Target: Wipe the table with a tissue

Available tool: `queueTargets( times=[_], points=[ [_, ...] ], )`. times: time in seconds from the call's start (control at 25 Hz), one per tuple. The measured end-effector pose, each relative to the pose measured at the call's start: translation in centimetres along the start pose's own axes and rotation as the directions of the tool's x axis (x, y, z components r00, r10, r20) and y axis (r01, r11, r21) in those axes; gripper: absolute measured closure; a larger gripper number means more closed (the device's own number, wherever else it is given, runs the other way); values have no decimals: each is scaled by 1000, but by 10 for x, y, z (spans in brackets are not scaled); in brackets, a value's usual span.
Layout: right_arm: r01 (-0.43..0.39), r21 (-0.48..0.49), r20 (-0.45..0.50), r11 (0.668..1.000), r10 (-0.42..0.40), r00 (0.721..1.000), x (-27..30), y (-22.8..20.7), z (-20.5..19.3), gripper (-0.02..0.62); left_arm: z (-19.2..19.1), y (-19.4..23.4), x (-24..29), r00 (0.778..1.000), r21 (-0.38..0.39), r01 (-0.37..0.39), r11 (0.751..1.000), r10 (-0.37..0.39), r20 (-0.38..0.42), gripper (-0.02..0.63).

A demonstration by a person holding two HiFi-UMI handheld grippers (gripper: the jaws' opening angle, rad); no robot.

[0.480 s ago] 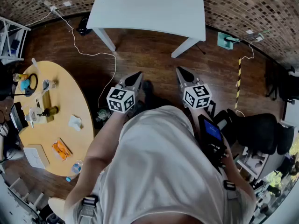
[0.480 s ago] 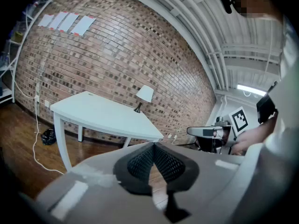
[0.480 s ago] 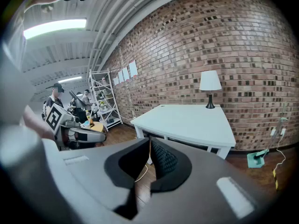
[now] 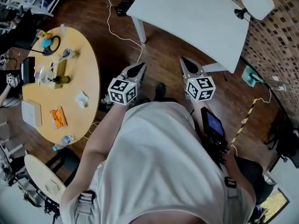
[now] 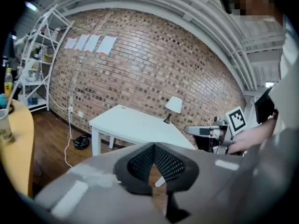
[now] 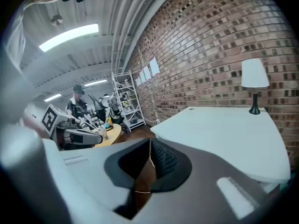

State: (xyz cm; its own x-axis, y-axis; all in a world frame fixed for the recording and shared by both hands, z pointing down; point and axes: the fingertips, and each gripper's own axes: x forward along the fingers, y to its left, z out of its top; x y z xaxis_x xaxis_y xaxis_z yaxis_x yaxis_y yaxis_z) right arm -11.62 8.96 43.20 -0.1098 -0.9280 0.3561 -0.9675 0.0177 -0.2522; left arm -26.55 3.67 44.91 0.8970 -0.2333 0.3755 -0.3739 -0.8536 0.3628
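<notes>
A crumpled white tissue (image 4: pixel 81 98) lies on the round yellow table (image 4: pixel 88 64) at the left of the head view. Both grippers are held in front of the person's body, over the wooden floor and away from that table. The left gripper (image 4: pixel 140 66) is shut with nothing between its jaws, as the left gripper view (image 5: pixel 153 146) also shows. The right gripper (image 4: pixel 183 60) is likewise shut and empty, its jaws meeting at the tip (image 6: pixel 149 141). The yellow table's edge (image 5: pixel 18 139) shows at the left of the left gripper view.
A white rectangular table (image 4: pixel 196 17) with a lamp (image 4: pixel 256 3) stands ahead by the brick wall. The yellow table also carries an orange packet (image 4: pixel 58 117), a bottle (image 4: pixel 63 141), a white pad (image 4: pixel 30 113) and several small items. A stool (image 4: pixel 44 176) stands near it. A cable (image 4: pixel 114 20) runs over the floor.
The head view has swung: the yellow table and the white table now sit further right and turned in the picture. Both grippers keep their place before the body, still shut.
</notes>
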Motion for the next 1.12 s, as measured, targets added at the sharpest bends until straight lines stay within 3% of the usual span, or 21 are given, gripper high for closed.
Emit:
queueTargets(
  times=[0.16, 0.36, 0.64, 0.8, 0.88, 0.96, 1.04, 1.12],
  points=[
    [-159, -34, -55, 987, 157, 986, 50, 28, -3, 580, 9, 33, -20, 991, 3, -129, 992, 129, 26, 601],
    [-375, -39, -148, 926, 366, 919, 84, 91, -26, 580, -6, 76, -73, 951, -13, -307, 951, 308, 7, 601],
    [-506, -69, -272, 860, 472, 838, 102, 153, -51, 580, -46, 128, -151, 888, -36, -460, 887, 460, -14, 601],
    [-538, -48, -289, 842, 504, 814, 110, 195, -64, 580, -89, 155, -210, 846, -76, -532, 843, 527, -80, 601],
    [-551, -47, -299, 833, 515, 804, 115, 213, -68, 580, -111, 173, -242, 798, -35, -597, 802, 588, -131, 601],
    [-560, -50, -304, 827, 521, 797, 121, 228, -69, 580, -136, 196, -279, 706, 27, -691, 723, 682, -191, 601],
    [-558, -53, -306, 828, 519, 798, 127, 240, -70, 580, -158, 216, -315, 611, 31, -773, 634, 757, -230, 600],
    [-549, -53, -307, 834, 509, 804, 131, 249, -71, 580, -176, 233, -341, 557, 10, -814, 580, 786, -267, 560]
  ],
)
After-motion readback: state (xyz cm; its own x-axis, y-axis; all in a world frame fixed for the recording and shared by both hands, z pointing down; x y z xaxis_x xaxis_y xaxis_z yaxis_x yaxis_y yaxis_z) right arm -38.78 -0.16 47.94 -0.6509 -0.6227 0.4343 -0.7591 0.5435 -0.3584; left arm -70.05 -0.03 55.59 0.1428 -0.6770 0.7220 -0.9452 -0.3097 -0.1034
